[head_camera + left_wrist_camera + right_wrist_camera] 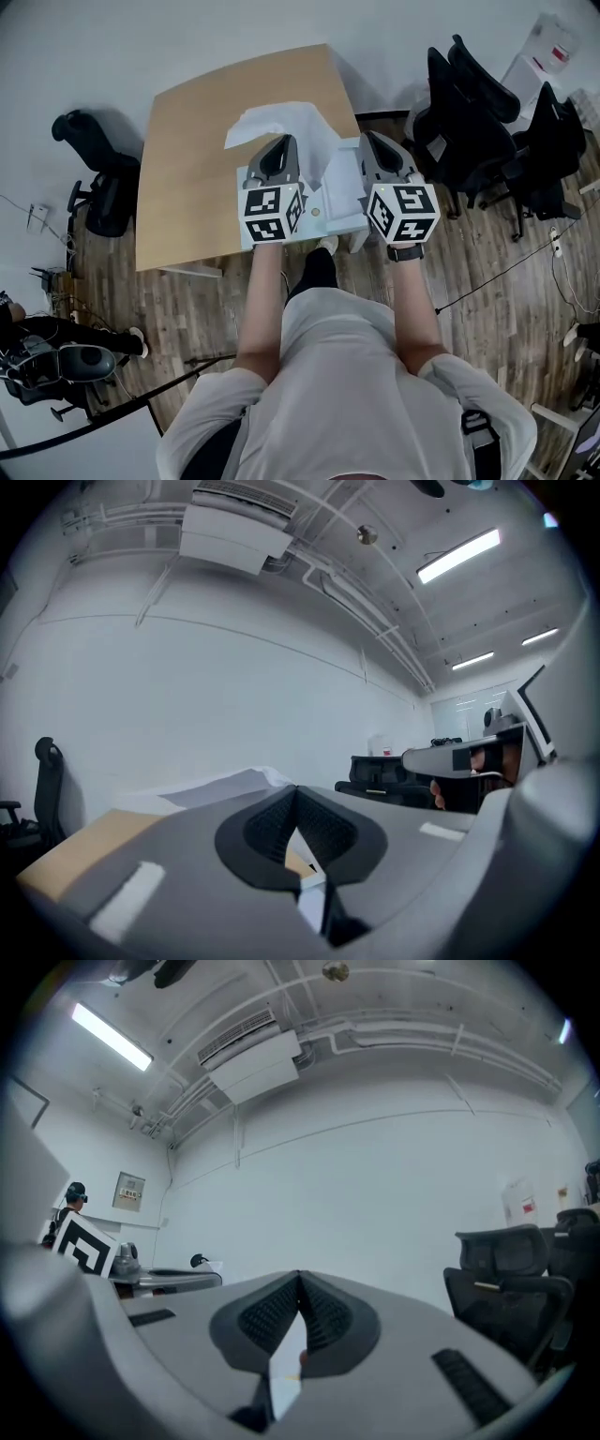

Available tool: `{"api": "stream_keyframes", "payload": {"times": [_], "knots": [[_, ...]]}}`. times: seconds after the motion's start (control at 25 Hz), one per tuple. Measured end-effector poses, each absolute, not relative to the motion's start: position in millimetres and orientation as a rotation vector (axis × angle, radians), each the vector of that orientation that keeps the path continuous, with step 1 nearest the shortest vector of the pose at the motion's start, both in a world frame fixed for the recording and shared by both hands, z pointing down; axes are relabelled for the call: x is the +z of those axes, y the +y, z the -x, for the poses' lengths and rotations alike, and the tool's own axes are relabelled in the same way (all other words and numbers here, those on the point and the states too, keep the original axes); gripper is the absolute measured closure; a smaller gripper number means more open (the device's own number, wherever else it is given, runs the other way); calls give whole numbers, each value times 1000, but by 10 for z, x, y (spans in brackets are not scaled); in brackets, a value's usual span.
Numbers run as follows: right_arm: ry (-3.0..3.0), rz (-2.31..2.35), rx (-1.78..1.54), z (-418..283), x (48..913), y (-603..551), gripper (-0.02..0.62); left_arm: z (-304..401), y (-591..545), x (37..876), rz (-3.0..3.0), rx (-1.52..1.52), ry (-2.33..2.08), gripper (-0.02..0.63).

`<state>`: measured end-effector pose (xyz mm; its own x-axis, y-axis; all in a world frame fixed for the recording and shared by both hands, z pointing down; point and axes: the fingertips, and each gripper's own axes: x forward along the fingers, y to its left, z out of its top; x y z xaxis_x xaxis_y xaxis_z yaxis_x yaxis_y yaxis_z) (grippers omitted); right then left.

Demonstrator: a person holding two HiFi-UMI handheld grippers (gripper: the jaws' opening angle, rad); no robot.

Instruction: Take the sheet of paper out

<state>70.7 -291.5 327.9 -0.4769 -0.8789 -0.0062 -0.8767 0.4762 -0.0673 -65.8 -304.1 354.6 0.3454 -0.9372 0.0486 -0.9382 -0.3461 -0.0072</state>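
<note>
The wooden surface [187, 169] fills the middle of the room, with black office chairs [487, 131] clustered at 3 o'clock and one more chair [98, 178] at 9 o'clock. A person stands at the near edge, at 6 o'clock, arms stretched over it.

A pale folder [339, 192] hangs between the two arms, above the near right part of the surface. The sheet of paper [286, 127] juts out of its far end toward 12 o'clock, white and creased.

The left gripper [280, 142] points level at 12 o'clock, its fingers [267, 832] pressed together on a thin white edge, with the sheet rising just beyond them. The right gripper [368, 141] sits at the folder's 3 o'clock edge, also level, and its fingers [328, 1316] are clamped on a thin white edge there, which looks like the folder's.
</note>
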Motion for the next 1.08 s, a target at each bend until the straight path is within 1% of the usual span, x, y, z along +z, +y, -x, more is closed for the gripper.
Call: {"api": "stream_keyframes", "payload": {"times": [0.28,0.88,1.08], "knots": [[2650,1613,5,-733,3101,-2812,584,610,-2908,3198,-2615,4,-1826,597],[2649,1639,-8,-830,3169,-2771,584,530,-2894,3264,-2613,12,-1792,597],[2657,1633,-18,-770,3201,-2830,584,601,-2947,3274,-2603,13,-1793,597]]}}
